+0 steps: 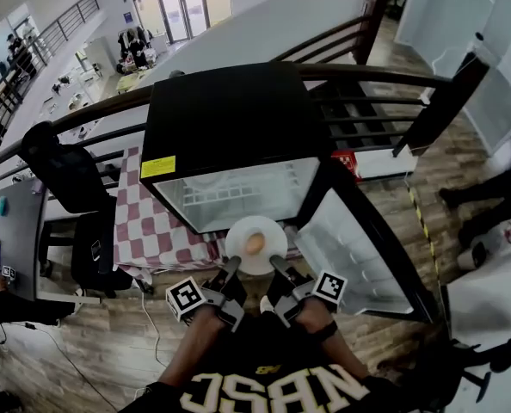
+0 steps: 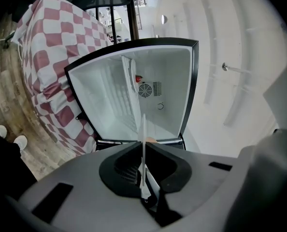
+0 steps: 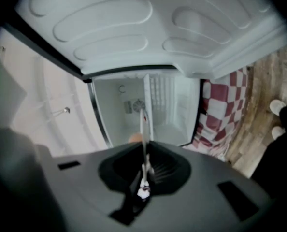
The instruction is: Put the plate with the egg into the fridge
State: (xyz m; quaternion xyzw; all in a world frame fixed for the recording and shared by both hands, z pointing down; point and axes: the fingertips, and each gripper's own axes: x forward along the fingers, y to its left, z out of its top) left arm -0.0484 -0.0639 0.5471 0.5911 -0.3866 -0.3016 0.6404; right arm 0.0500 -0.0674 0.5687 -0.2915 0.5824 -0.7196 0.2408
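Observation:
A white plate (image 1: 257,246) with a brown egg (image 1: 255,243) on it hangs level just in front of the open black mini fridge (image 1: 230,127). My left gripper (image 1: 232,267) is shut on the plate's near-left rim, and my right gripper (image 1: 278,265) is shut on its near-right rim. In the left gripper view the plate (image 2: 144,144) shows edge-on between the closed jaws, with the white fridge interior (image 2: 129,100) straight ahead. The right gripper view gives the same edge-on plate (image 3: 144,129), a sliver of egg (image 3: 135,138) and the fridge cavity (image 3: 158,110) behind.
The fridge door (image 1: 352,249) swings open to the right, close to my right arm. A wire shelf (image 1: 238,194) sits inside. A red-and-white checked tablecloth (image 1: 148,224) hangs left of the fridge, by a black chair (image 1: 62,175). A person's legs (image 1: 488,198) stand at far right.

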